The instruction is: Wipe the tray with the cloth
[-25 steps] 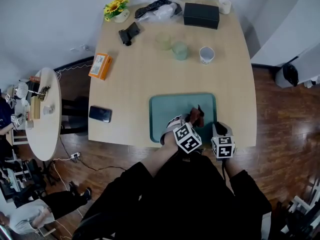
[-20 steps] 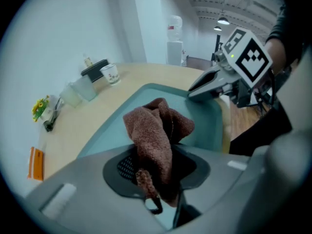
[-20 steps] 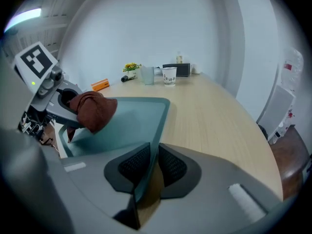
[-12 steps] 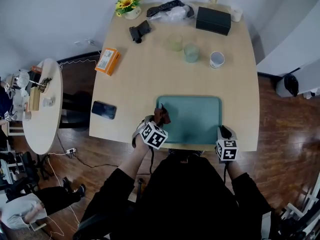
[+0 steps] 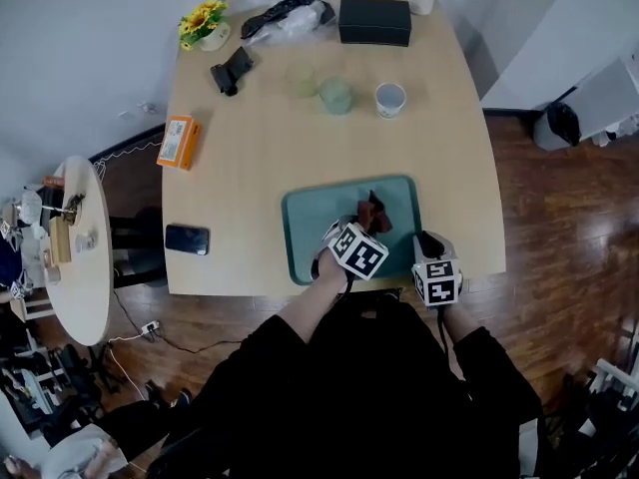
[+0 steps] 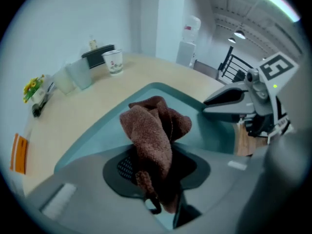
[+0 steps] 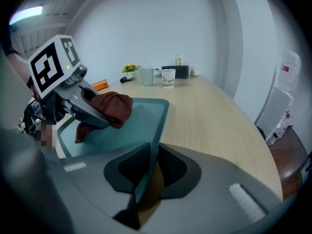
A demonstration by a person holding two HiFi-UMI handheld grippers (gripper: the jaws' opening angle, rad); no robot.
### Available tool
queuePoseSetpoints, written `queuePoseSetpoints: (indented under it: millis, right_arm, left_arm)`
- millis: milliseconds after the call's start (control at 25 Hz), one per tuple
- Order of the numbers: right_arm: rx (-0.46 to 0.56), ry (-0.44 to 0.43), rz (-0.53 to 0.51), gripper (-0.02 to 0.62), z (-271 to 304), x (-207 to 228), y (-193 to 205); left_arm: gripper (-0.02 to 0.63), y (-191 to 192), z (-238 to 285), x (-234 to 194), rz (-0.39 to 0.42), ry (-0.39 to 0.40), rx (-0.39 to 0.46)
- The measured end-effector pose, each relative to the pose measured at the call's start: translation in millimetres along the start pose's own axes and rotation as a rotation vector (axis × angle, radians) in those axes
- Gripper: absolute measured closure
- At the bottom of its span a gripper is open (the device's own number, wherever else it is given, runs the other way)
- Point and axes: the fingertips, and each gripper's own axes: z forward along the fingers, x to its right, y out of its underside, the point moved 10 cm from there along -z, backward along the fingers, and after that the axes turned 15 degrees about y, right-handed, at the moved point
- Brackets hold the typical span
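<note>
wiping seems under way, left gripper [image 6: 156, 174] jaws clenched on the brown cloth [image 6: 152, 128] over the teal tray [image 5: 300, 239] on the bench [image 5: 250, 148], right gripper [image 7: 146, 172] jaws clamping its near rim; how much is wiped doesn't show.

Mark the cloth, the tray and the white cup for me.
cloth [image 6: 148, 126], left gripper view, bunched middle.
tray [image 5: 303, 230], head view, bare left part of its floor.
white cup [image 5: 390, 98], head view, open top.

The tray [image 5: 305, 223] is lying at the near edge of the surface [image 5: 449, 148], the cloth [image 5: 374, 213] hanging over its right half in the left tongs [image 5: 367, 224]. The right tongs [image 5: 426, 240] are clamping its near right rim.
</note>
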Motion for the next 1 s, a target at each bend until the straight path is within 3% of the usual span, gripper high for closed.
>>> queuePoseSetpoints:
  millis: [120,200,520,720,880,1000]
  right_arm:
    - [-0.008,-0.012,0.007,0.538,0,3,-1]
    - [-0.01,-0.019,0.009,0.539,0,4,-2]
    - [-0.013,-0.023,0.005,0.541,-2,11,0]
    - [-0.015,-0.028,0.006,0.541,0,12,2]
    - [-0.009,-0.025,-0.001,0.541,1,13,3]
    - [-0.003,-0.031,-0.017,0.54,0,12,2]
  left_arm:
    - [0.497,-41,30,29,0.129,0.03,-0.045]
    - [0.497,-59,44,45,0.169,0.04,-0.063]
    - [0.497,-55,43,55,0.177,0.023,-0.076]
    - [0.495,29,-1,28,0.067,-0.046,-0.068]
    - [0.495,122,-58,-8,-0.117,-0.157,-0.112]
    - [0.497,153,-80,-17,-0.195,-0.154,-0.08]
